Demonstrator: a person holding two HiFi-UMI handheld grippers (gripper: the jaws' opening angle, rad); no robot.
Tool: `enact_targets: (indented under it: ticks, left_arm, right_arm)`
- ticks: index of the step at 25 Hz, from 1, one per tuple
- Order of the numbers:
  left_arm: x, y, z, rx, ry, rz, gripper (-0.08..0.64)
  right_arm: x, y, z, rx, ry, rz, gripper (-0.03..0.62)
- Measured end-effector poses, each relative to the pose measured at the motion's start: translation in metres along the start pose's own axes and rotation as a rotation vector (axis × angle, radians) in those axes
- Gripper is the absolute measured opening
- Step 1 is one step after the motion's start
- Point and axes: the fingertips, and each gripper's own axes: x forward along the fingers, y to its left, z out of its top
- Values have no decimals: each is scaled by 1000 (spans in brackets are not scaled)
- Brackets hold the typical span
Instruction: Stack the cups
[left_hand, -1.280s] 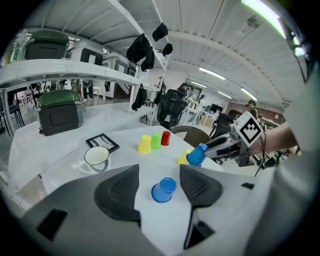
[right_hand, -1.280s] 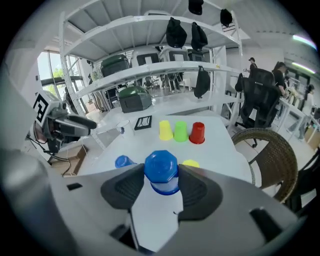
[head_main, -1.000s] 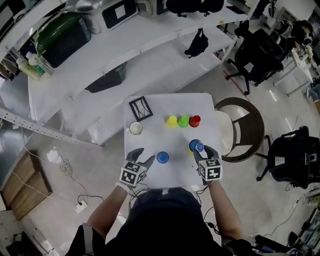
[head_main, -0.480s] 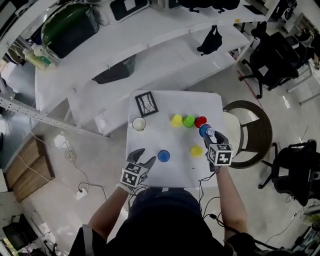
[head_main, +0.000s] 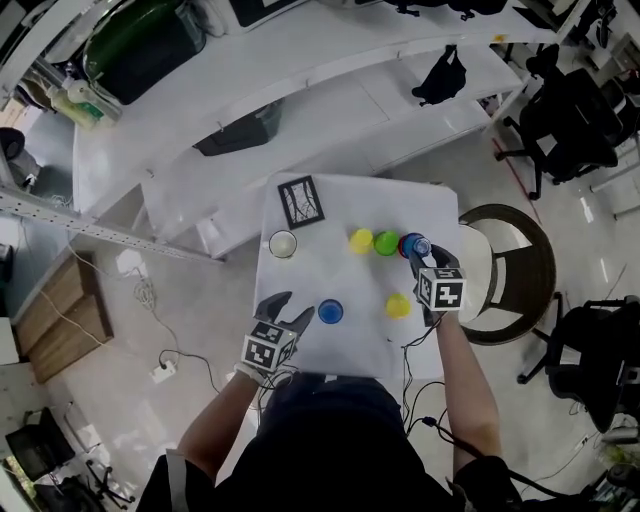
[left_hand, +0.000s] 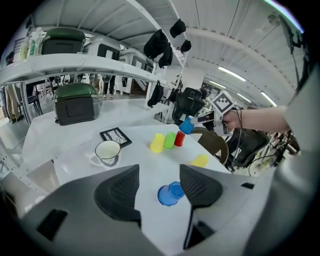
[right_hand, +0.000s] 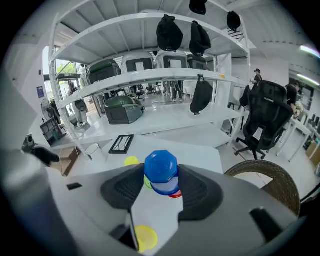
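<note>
The right gripper's (right_hand: 161, 192) jaws clamp a blue cup (right_hand: 161, 172), now carried from the counter's (head_main: 360, 330) near side to just over the red cup (left_hand: 179, 139) ending the row, so lowering seems next; the left gripper's (left_hand: 160, 189) jaws stand wide and empty, a second blue cup (left_hand: 168, 194) lying just ahead

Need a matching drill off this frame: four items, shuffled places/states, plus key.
Items
1. right gripper
2. left gripper
3. green cup
4. white mug

Places/states
A. between the yellow cup and the red cup
B. open, holding nothing
C. shut on a blue cup
D. left of the row of cups in the head view, beside the black frame

Pairs: 1-C, 2-B, 3-A, 4-D
</note>
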Motion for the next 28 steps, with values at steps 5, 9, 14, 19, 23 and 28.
enact_targets:
  ticks: [5,9,14,19,23,28]
  left_arm:
    - [4,12,-4,-18,16,8,250]
    - [7,18,-2,-24,17,11,250]
    - [8,19,-1,-21,20,5,250]
    - [8,21,-2,-24,25,5,249]
    - [8,21,-4,-24,26,5,249]
    - [8,22,-4,-19,27,2,249]
  right_arm:
    - [22,4,2,-16,42,20,212]
    - [33,5,3,-13,64,20,212]
    - [41,5,6,11,81,12,213]
    - [47,5,8,5,99,3,213]
    - [50,5,8,27,87,5,216]
    - [46,4,10,17,55,-9,265]
